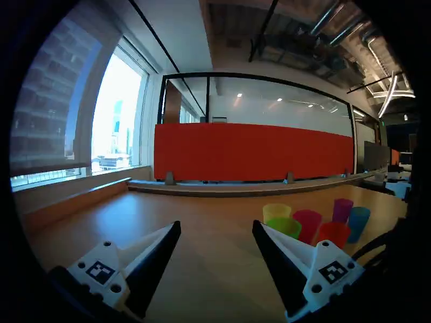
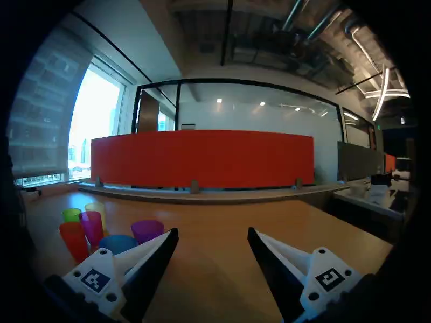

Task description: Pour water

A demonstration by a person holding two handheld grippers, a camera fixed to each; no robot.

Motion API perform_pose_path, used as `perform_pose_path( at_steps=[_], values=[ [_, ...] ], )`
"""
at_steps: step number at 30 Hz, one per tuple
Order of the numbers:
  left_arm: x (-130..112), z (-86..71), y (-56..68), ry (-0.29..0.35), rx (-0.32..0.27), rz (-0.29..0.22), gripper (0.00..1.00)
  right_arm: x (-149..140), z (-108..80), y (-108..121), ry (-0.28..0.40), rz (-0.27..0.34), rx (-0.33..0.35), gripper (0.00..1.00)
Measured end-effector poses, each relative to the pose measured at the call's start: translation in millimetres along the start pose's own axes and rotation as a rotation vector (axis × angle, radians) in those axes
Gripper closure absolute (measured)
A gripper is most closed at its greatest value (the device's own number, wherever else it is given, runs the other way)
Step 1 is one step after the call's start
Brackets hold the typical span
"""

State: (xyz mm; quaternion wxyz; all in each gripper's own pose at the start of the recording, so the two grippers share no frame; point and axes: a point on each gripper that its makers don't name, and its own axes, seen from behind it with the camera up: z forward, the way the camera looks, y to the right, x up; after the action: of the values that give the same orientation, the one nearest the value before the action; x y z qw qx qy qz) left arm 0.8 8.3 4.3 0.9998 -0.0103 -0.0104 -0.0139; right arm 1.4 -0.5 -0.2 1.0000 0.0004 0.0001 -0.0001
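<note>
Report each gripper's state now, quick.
Left gripper: open, holding nothing.
Right gripper: open, holding nothing.

Red divider panel (image 1: 253, 152) runs along the far edge of the wooden counter (image 1: 215, 269). Glass partition (image 1: 269, 102) above the panel, small spot lights showing in it. Left of panel: tall windows (image 1: 116, 126), bright daylight, buildings outside. Above panel: exposed pipes (image 1: 328, 21), open ceiling. Right of panel: lit strip lights (image 1: 389, 94), more desks (image 1: 396, 185), dimmer there.
</note>
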Motion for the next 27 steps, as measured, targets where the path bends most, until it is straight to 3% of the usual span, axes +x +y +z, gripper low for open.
perform_pose_path(
  at_steps=[6,14,27],
  values=[
    [26,5.2,3.9,-0.005,-0.035,-0.020,0.01,33,-0.9,-5,-0.003,-0.010,0.018,0.00],
    [85,12.4,8.0,-0.002,-0.083,0.032,0.01,80,6.8,-6,-0.033,-0.016,0.044,0.00],
    [168,20.5,20.3,-0.002,-0.167,0.069,0.01,150,19.6,-12,-0.048,-0.006,0.110,0.00]
  ],
)
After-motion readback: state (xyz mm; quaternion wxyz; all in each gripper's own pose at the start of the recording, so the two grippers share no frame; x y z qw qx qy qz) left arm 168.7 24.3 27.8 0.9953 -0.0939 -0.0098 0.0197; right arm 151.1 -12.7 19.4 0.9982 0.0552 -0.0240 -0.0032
